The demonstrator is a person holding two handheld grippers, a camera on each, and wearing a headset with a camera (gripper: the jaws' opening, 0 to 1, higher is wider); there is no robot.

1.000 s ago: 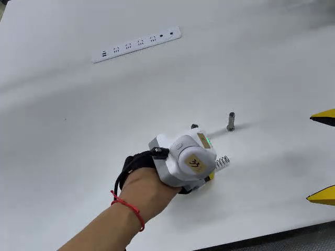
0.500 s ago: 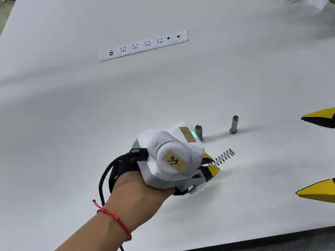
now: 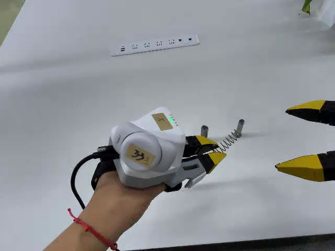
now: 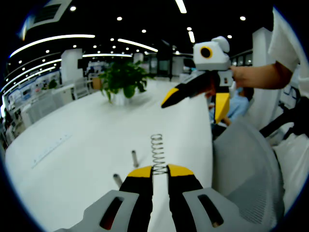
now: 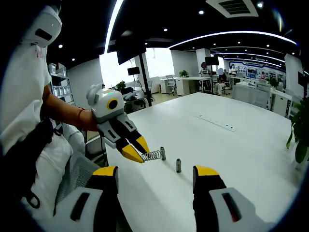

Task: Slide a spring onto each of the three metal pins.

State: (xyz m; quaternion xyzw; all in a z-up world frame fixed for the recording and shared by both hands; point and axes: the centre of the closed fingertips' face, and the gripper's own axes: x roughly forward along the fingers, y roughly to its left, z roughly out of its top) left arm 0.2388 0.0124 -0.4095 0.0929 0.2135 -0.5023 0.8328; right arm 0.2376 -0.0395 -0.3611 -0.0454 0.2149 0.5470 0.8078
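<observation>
My left gripper (image 3: 217, 149) is shut on one end of a spring (image 3: 229, 138), held slanting just above the white table. The spring's free end points at a bare metal pin (image 3: 240, 126). A shorter, ribbed-looking pin (image 3: 204, 130) stands just behind the left fingers. In the left gripper view the spring (image 4: 157, 153) rises from the shut jaws, right of both pins (image 4: 135, 158). My right gripper (image 3: 285, 138) hangs open at the right edge, holding nothing. From the right gripper view, the left gripper (image 5: 140, 152) holds the spring (image 5: 152, 155) beside two pins (image 5: 178, 165).
A white power strip (image 3: 155, 44) lies at the far side of the table. The table's front edge (image 3: 235, 243) runs close below both grippers. A black cable (image 3: 78, 178) trails from the left gripper. A grey chair back (image 4: 260, 164) stands beyond the table edge.
The left gripper has lifted the spring off the table and swung it toward the right-hand pin. The right gripper has come further in from the right. The camera has shifted.
</observation>
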